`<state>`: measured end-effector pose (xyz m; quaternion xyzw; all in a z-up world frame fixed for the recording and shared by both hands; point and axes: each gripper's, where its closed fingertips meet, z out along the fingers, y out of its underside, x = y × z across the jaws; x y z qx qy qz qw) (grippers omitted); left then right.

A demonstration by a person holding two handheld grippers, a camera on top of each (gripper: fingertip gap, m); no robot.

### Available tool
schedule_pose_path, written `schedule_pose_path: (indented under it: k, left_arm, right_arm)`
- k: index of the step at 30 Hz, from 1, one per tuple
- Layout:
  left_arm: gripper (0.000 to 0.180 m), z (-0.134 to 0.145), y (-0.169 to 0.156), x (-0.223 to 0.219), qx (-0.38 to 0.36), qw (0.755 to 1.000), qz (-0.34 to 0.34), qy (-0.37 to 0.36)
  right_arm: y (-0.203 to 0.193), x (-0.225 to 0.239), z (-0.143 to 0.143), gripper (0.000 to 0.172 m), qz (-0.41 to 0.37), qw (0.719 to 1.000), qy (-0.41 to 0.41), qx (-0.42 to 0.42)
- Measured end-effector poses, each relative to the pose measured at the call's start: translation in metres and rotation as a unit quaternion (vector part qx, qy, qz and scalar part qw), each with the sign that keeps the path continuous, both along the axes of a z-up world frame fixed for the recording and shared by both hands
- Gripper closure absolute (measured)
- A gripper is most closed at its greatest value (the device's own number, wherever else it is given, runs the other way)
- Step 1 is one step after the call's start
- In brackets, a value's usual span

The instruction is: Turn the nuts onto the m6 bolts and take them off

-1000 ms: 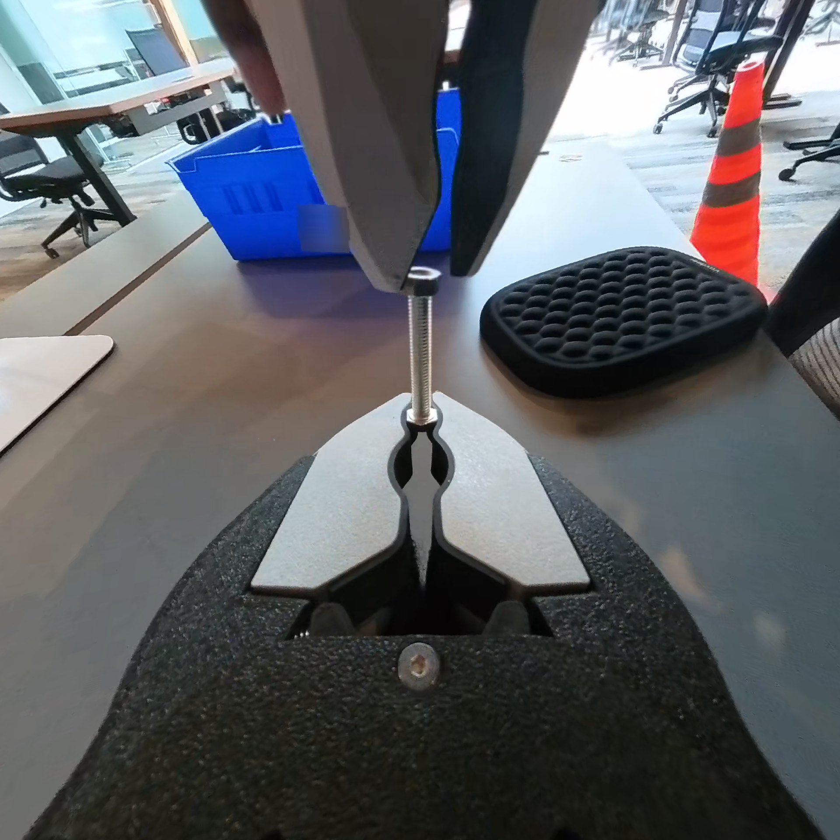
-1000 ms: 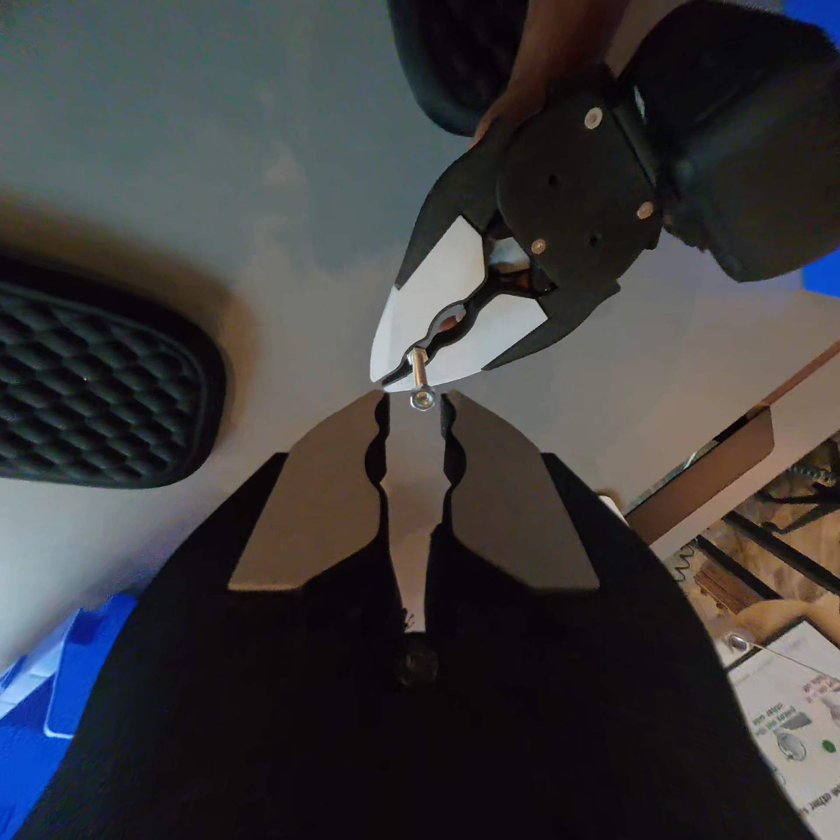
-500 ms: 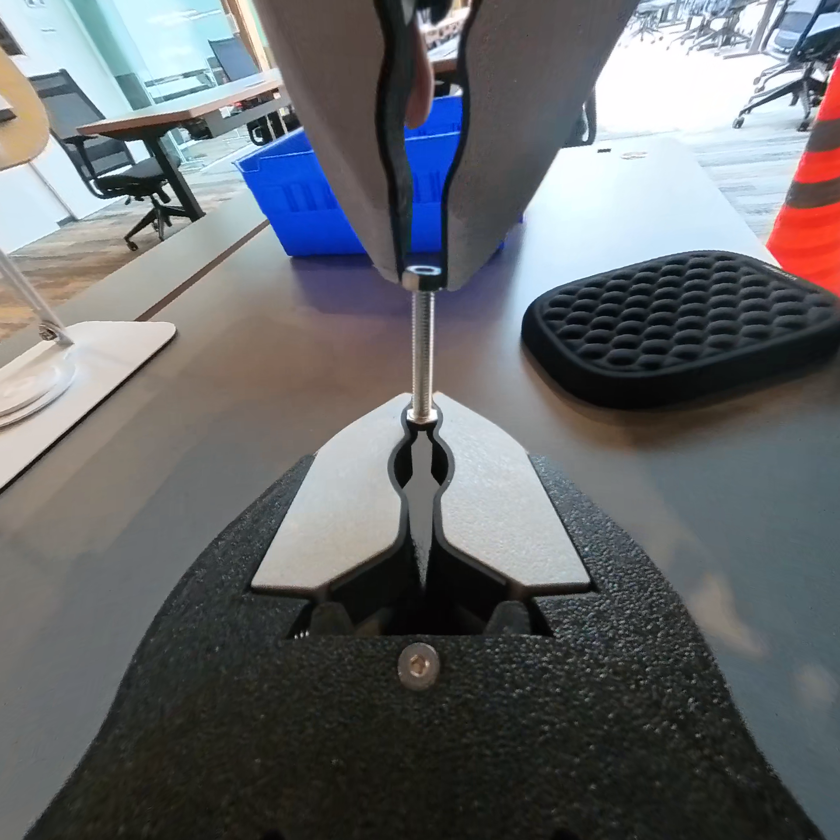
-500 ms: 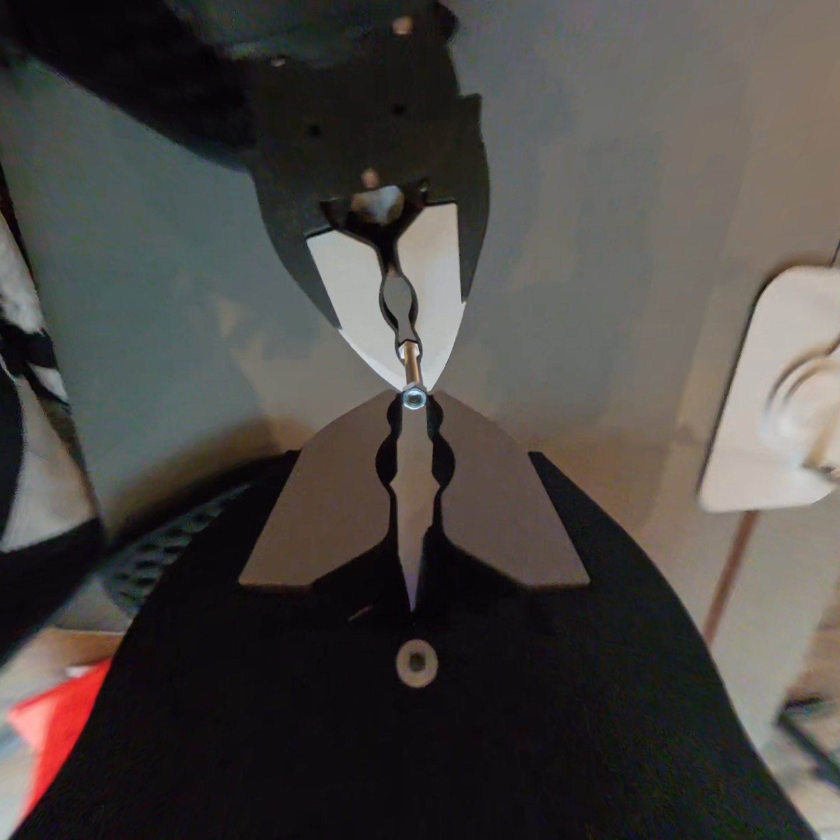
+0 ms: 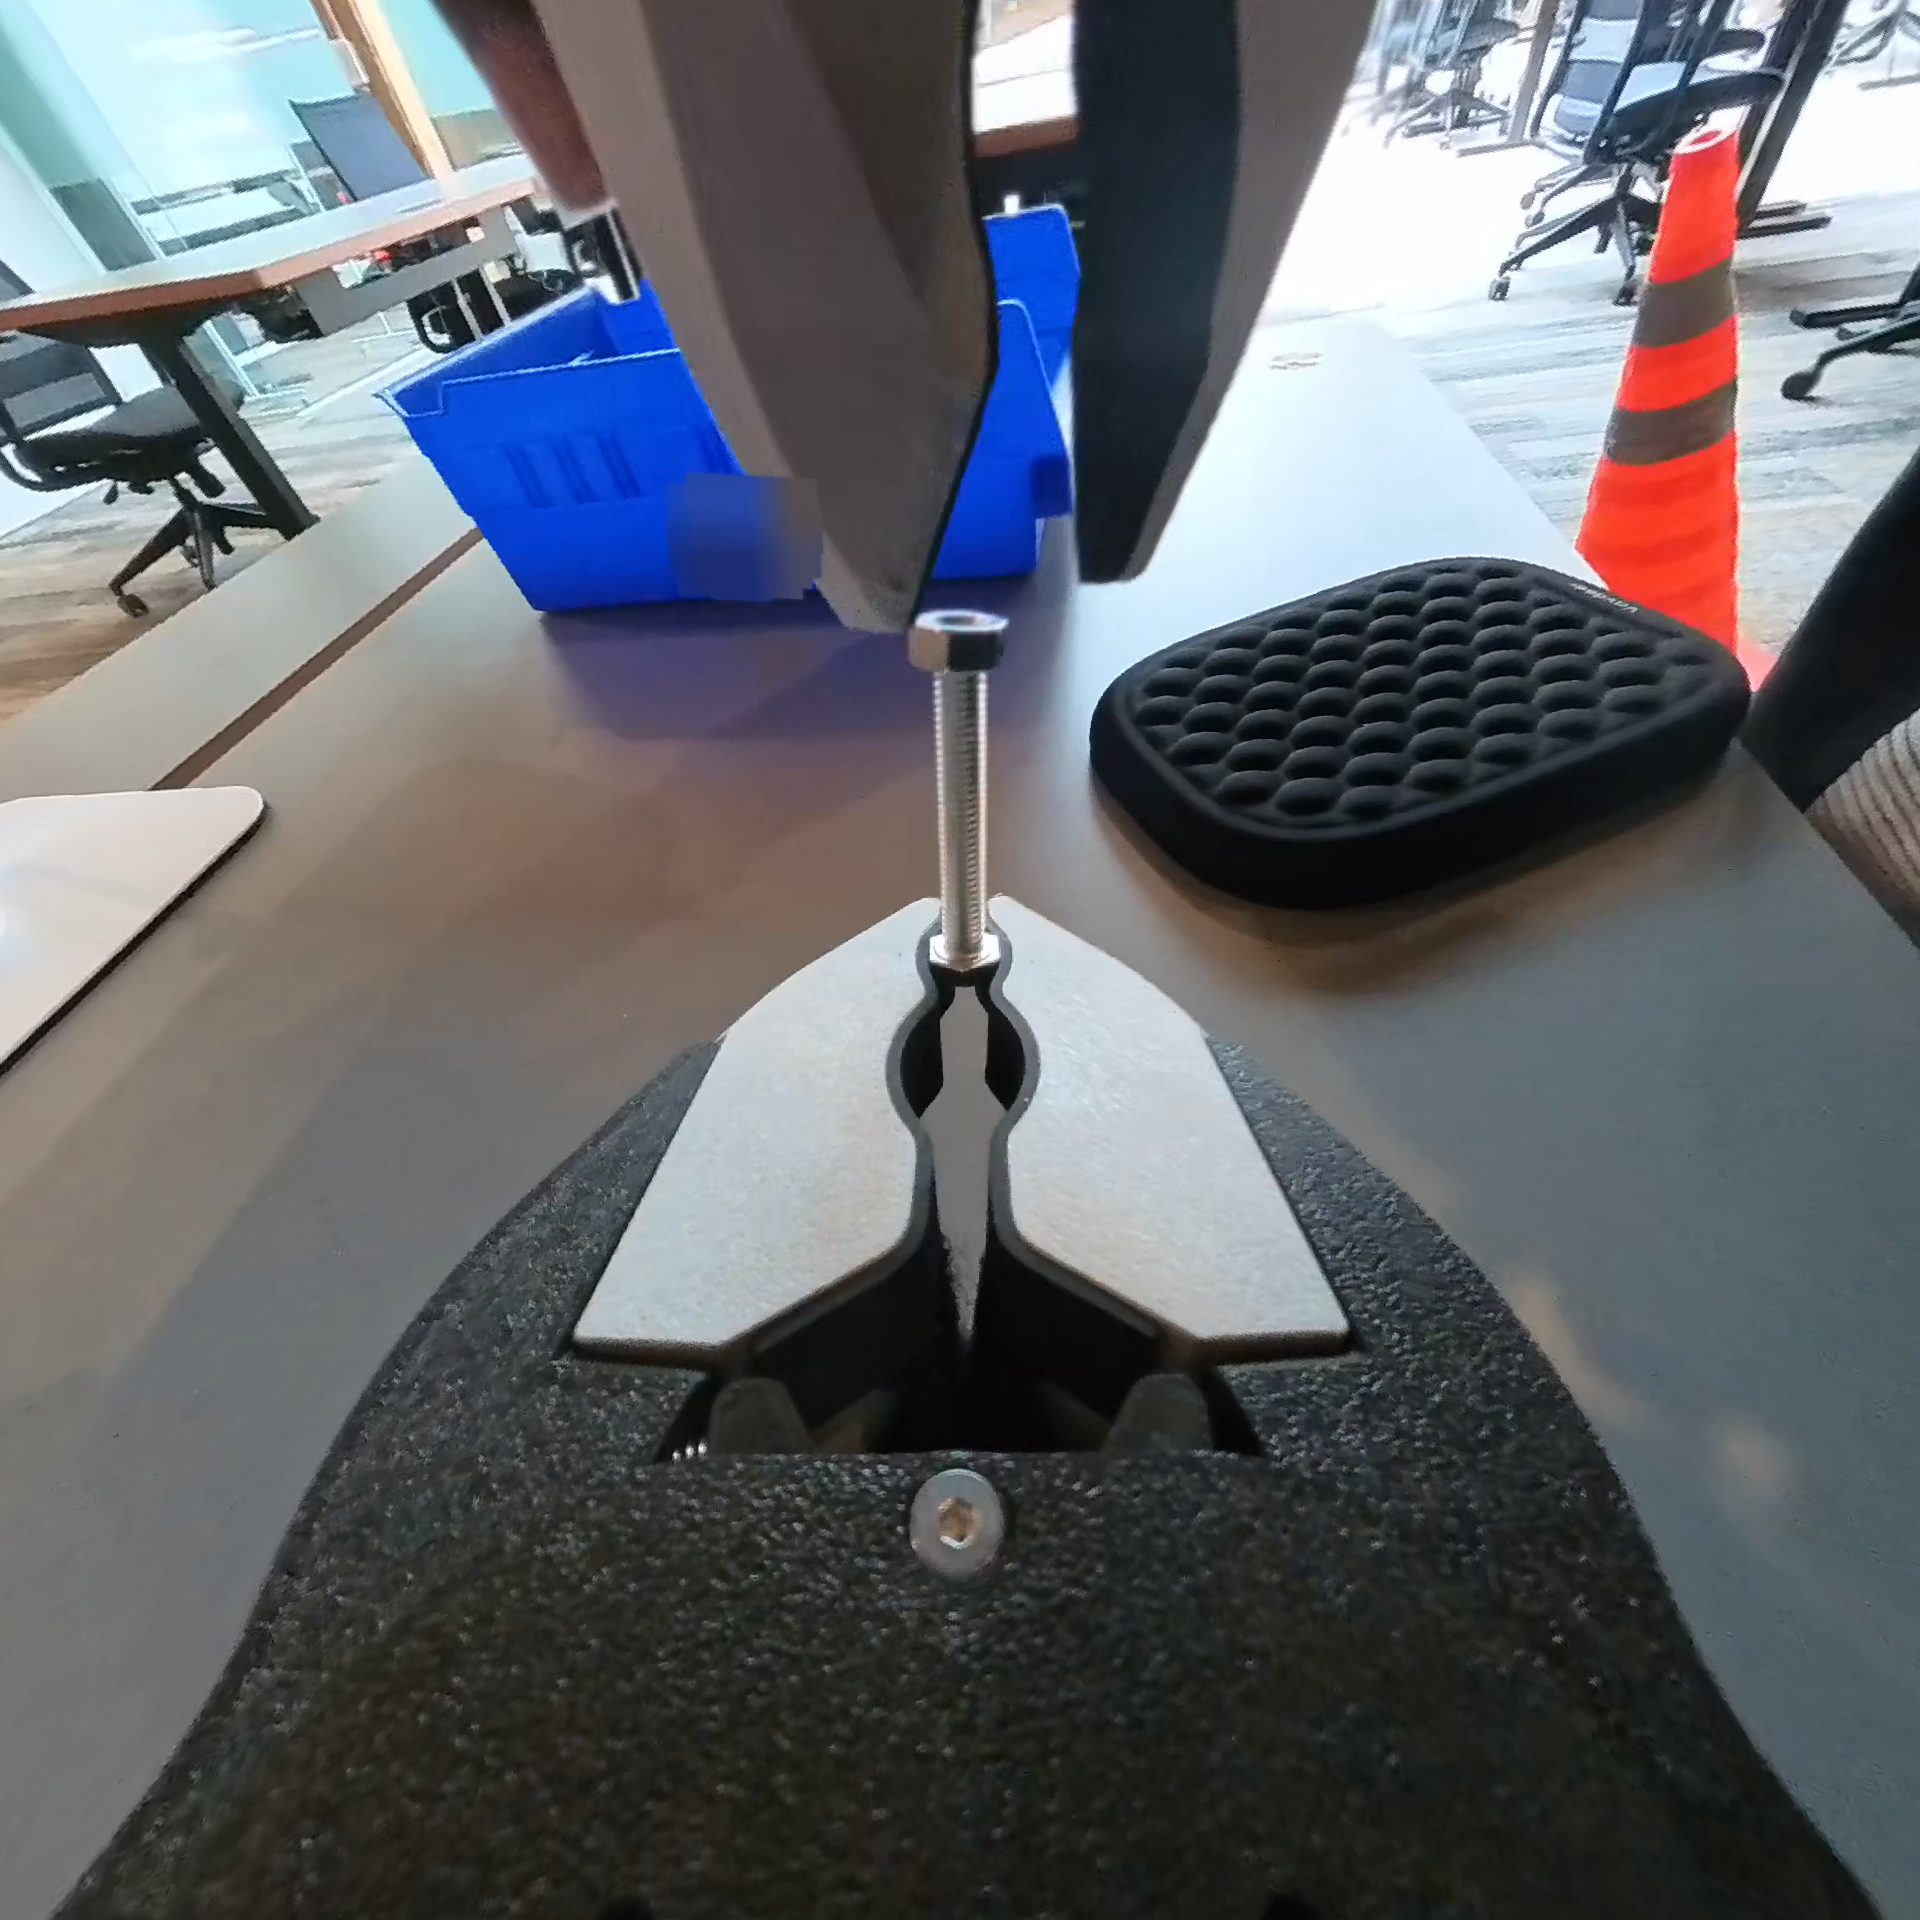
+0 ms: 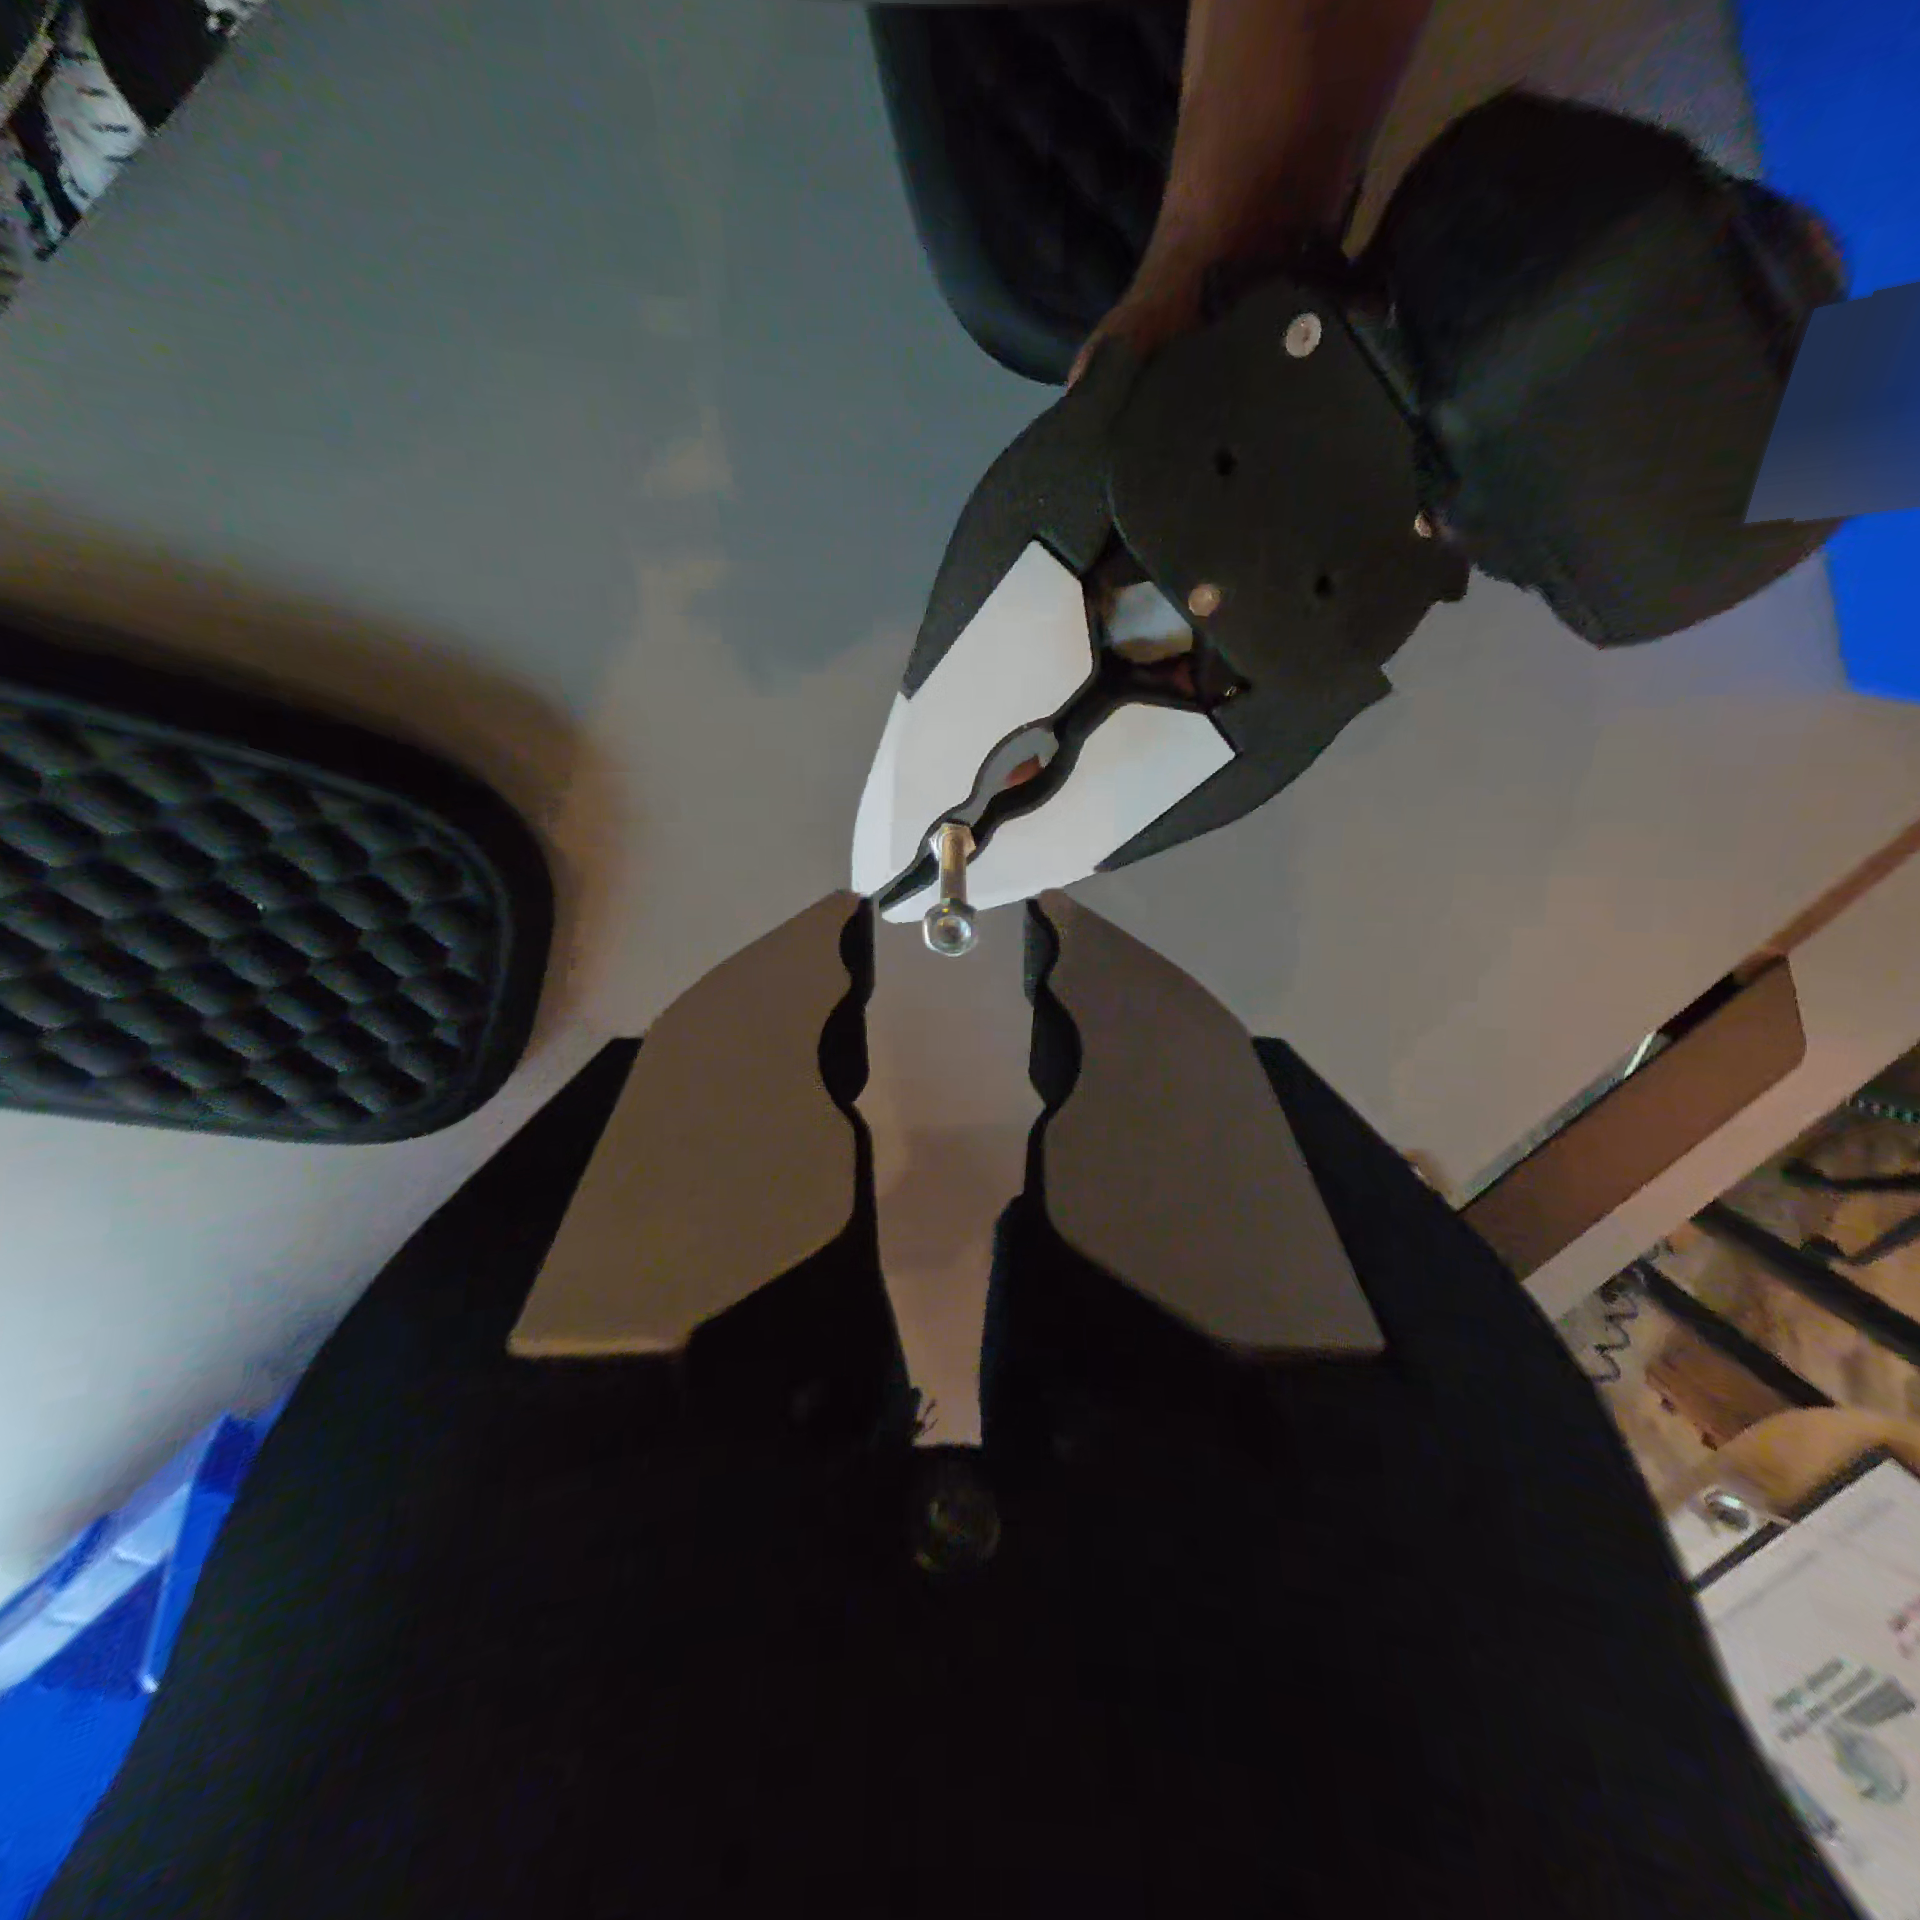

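Bolt (image 5: 962, 800) stands upright, head pinched in the left gripper (image 5: 964, 940) fingers; nut (image 5: 957, 652) at its top end. Right gripper (image 6: 951, 914) fingers spread, clear of it — bare grey worktop (image 5: 520, 883) all round; black honeycomb mat (image 5: 1413, 727) right, blue bin (image 5: 582, 478) behind.

Silver nut (image 5: 957, 649) sits atop upright threaded bolt (image 5: 962, 810).

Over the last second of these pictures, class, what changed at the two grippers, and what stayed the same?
The right gripper closed its fingers on the nut atop the bolt, then opened again; its fingers now stand apart with the nut between them, ungripped. The left gripper stayed shut on the bolt's head end, holding it upright.
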<state>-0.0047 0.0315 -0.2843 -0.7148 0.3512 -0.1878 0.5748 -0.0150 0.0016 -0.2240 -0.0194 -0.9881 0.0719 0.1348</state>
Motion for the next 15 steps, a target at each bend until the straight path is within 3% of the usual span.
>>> schedule_pose_path:
  k: [10, 15]
  left_arm:
    - [0.178, 0.0014, -0.0025, 0.0017, 0.0, 1.0, -0.015, -0.007]
    - [0.178, 0.0035, 0.0003, -0.0014, 0.004, 1.0, 0.002, -0.013]
  right_arm:
    - [0.0041, -0.0029, -0.0107, 0.162, 0.033, 0.999, -0.027, 0.021]
    - [0.0071, -0.0071, -0.0087, 0.162, -0.079, 0.997, -0.027, -0.008]
